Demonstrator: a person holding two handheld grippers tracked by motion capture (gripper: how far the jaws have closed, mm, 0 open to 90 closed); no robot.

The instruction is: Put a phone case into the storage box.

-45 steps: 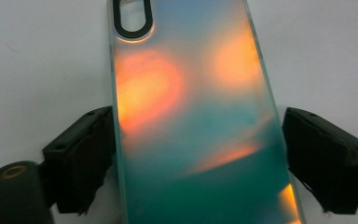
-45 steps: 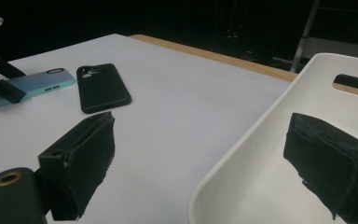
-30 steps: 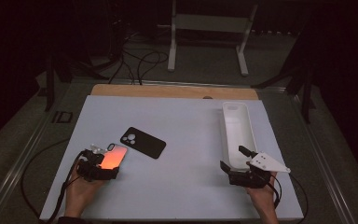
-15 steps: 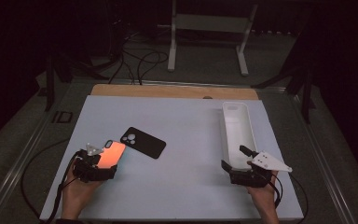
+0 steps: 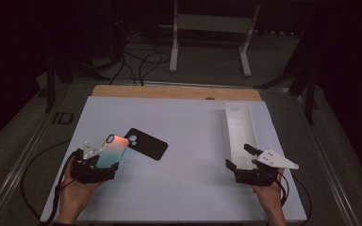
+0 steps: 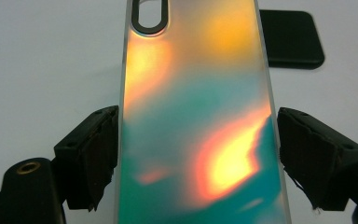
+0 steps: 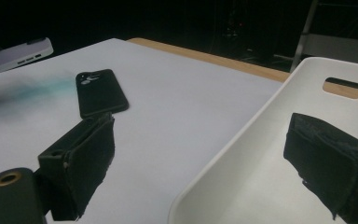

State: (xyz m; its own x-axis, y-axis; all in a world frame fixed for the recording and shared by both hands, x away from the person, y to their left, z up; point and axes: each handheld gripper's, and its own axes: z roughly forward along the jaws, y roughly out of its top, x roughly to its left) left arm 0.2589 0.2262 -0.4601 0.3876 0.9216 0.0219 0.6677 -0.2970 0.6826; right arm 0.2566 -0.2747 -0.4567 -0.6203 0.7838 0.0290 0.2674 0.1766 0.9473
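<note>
We see the left gripper [image 5: 104,165] at the lower left of the high view, its jaws clamped on the long edges of an iridescent phone case [image 5: 111,149], lifted off the white table [image 5: 188,122]. A black phone case [image 5: 146,143] lies flat just right of it. At lower right, the right gripper [image 5: 240,157] hangs with jaws wide, straddling the white tray's [image 5: 239,127] near rim.

so the table is a white matte rectangular board [image 5: 188,141] with a light wooden strip [image 5: 174,92] along its far edge, and lying right on it are a flat black rubbery phone case [image 5: 147,143] left of centre and a long narrow white plastic tray [image 5: 240,132] on the right.
</note>
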